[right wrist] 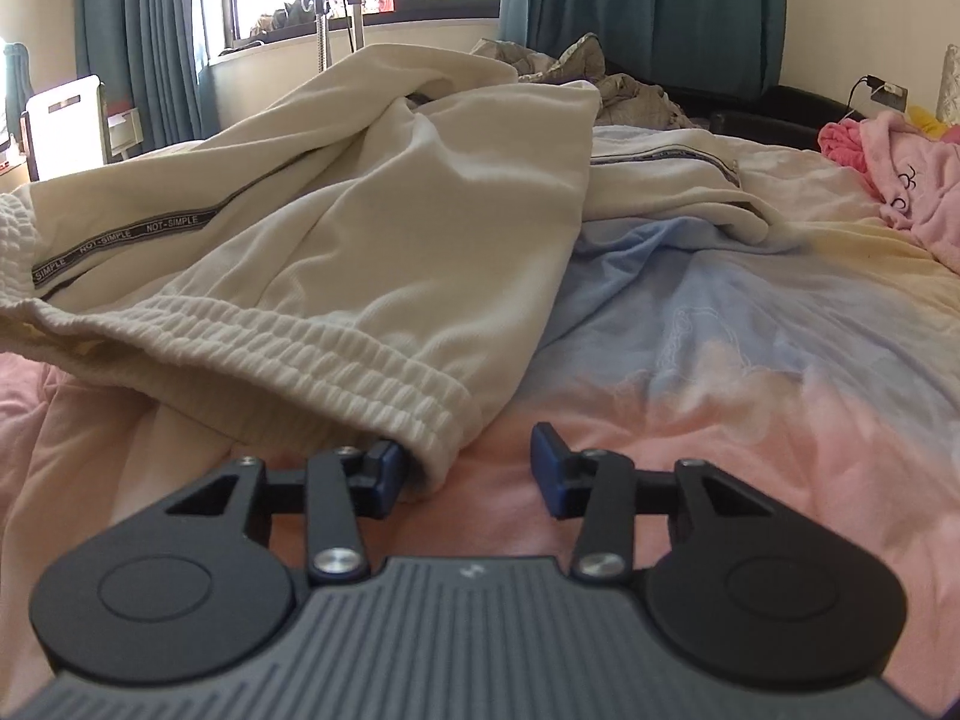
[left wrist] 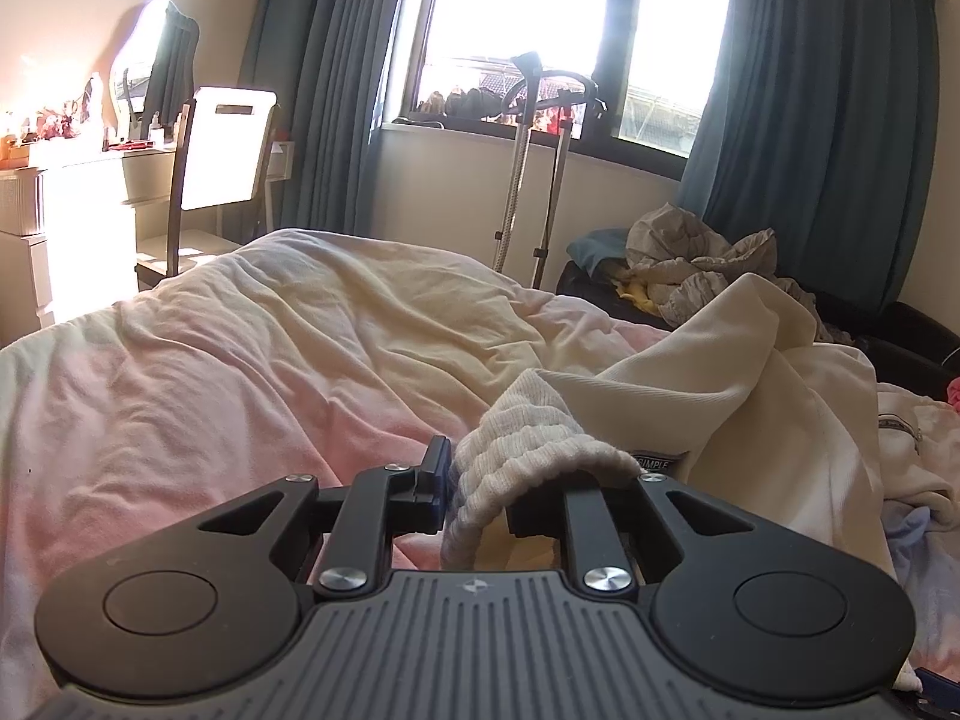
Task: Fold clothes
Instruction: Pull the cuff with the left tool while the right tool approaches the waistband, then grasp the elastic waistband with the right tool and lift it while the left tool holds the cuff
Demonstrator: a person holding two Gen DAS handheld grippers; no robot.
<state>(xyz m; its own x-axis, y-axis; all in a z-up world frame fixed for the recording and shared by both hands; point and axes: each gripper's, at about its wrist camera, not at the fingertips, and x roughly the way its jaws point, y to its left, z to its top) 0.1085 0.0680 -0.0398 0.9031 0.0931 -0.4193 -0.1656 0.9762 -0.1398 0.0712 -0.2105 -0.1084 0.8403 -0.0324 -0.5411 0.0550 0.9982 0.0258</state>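
Pastel bedspread (right wrist: 750,324) carrying cream trousers (right wrist: 372,228), rumpled, with ribbed waistband and lettered side stripe. Left gripper (left wrist: 474,495) fingers pinch the ribbed band between them; right gripper (right wrist: 462,468) fingers stand wide apart, waistband touching the left finger.

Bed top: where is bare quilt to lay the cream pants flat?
Free: the pink quilt left of the cream pants, toward the chair. Also the blue patch between pants and pink garment. Crowded: the gray clothes pile.
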